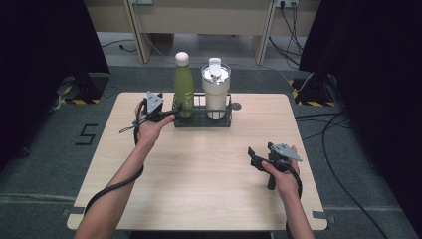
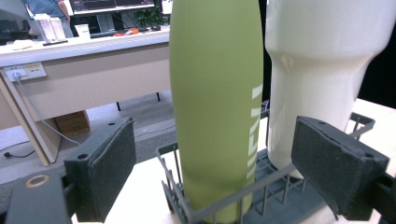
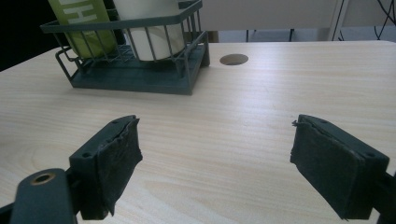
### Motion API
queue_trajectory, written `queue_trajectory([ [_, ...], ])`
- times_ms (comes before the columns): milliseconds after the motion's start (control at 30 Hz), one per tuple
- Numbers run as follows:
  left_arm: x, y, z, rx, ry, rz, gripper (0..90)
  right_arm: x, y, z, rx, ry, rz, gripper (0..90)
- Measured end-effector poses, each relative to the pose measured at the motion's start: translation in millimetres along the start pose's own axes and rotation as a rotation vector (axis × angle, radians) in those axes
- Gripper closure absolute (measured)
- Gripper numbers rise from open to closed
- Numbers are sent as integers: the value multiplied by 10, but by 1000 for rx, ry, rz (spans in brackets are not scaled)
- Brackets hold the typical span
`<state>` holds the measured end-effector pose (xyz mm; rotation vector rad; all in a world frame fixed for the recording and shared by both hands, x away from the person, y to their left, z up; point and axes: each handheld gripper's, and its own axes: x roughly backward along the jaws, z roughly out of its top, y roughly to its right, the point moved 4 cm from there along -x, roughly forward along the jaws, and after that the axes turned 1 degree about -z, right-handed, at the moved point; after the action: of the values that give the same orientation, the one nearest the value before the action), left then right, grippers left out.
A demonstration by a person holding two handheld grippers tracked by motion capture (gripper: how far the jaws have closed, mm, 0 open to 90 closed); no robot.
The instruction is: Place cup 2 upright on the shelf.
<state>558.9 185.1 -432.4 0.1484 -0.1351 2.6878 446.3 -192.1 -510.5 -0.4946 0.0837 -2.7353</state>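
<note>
A tall green bottle (image 1: 183, 85) with a pale cap stands in the left half of a dark wire rack (image 1: 201, 121) at the table's far edge. A white tumbler (image 1: 215, 89) with a lid stands beside it on the right. My left gripper (image 1: 173, 111) is at the rack's left end, aimed at the bottle. In the left gripper view the green bottle (image 2: 215, 93) stands between the pads (image 2: 109, 175) with a gap on each side, so my left gripper (image 2: 215, 172) is open. My right gripper (image 1: 254, 158) rests open over bare wood at the front right, nothing between its pads (image 3: 119, 158).
A round cable hole (image 1: 236, 106) lies in the tabletop just right of the rack. Beyond the table stands a light wooden desk (image 1: 199, 20), with cables on the floor at the back right. Black curtains hang on both sides.
</note>
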Motion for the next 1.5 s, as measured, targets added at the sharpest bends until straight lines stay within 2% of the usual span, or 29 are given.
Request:
queue_trajectory([
  [300,303,-42,-115,-11,-6,-7,137,-6,-8,-11,1,-4,-1,153],
  [733,705,-69,-393,13,-7,-19,137,4,-14,-12,0,-7,-4,153],
  [933,888,-102,-538,23,-10,-4,137,9,1,-6,-1,-4,-7,154],
  [1167,1048,-106,-665,19,-15,1,137,7,-6,-12,-4,-7,-6,153],
  [1500,1197,-190,-786,47,-20,29,137,7,-17,-13,-6,-6,-1,155],
])
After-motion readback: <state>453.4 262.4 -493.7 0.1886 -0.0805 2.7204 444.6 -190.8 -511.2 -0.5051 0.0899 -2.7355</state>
